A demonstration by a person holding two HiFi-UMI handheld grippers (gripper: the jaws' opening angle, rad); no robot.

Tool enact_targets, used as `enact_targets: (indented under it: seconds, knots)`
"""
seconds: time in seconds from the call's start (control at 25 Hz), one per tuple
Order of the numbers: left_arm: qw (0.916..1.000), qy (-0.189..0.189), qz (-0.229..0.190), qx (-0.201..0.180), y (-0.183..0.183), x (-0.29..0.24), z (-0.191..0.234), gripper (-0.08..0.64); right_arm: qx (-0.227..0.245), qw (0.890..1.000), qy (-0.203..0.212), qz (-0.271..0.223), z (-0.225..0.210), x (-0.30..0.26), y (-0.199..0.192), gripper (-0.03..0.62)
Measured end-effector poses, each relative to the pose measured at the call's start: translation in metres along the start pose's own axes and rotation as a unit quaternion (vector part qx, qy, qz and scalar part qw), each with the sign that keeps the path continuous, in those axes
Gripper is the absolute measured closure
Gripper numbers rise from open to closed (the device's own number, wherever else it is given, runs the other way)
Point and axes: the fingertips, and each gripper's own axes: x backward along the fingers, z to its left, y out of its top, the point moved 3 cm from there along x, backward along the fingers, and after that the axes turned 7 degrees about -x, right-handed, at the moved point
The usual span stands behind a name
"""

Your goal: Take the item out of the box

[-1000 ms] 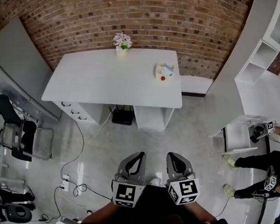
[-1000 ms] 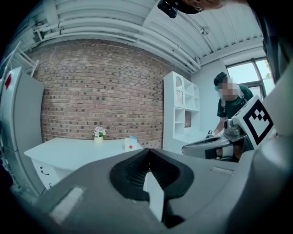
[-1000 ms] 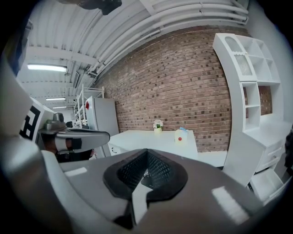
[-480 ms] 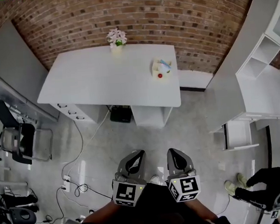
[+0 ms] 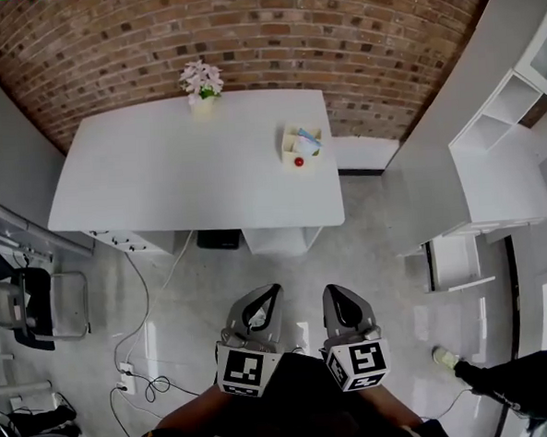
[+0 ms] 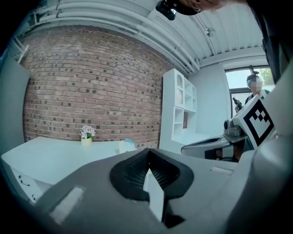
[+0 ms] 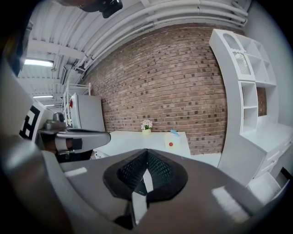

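A small cream box (image 5: 300,145) stands on the white table (image 5: 178,173) near its right end, with a blue item (image 5: 309,139) sticking out of its top and a red round spot (image 5: 299,161) on its front. Both grippers are held low over the floor, well short of the table. The left gripper (image 5: 272,292) and the right gripper (image 5: 337,294) are shut with nothing in them. In the left gripper view the box (image 6: 126,145) is far beyond the shut left gripper (image 6: 147,157). The right gripper view shows the box (image 7: 172,140) far ahead of the shut right gripper (image 7: 146,157).
A pot of pale flowers (image 5: 200,79) stands at the table's back edge by the brick wall. White shelving (image 5: 496,153) fills the right side. A chair (image 5: 29,306) and floor cables (image 5: 140,378) lie to the left. A person's shoe (image 5: 446,357) shows at lower right.
The head view has swung, so the table and box now sit further left in the picture. The person at the right has moved nearly out of view. Both grippers stay shut.
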Motion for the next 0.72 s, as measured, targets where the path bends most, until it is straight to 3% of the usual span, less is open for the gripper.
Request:
enact_targets:
  seconds: [0.72]
  knots:
    - [0.9994, -0.025, -0.025, 0.001, 0.012, -0.042, 0.116, 0.555, 0.018, 0.999, -0.031, -0.026, 0.031, -0.105, 0.050, 0.592]
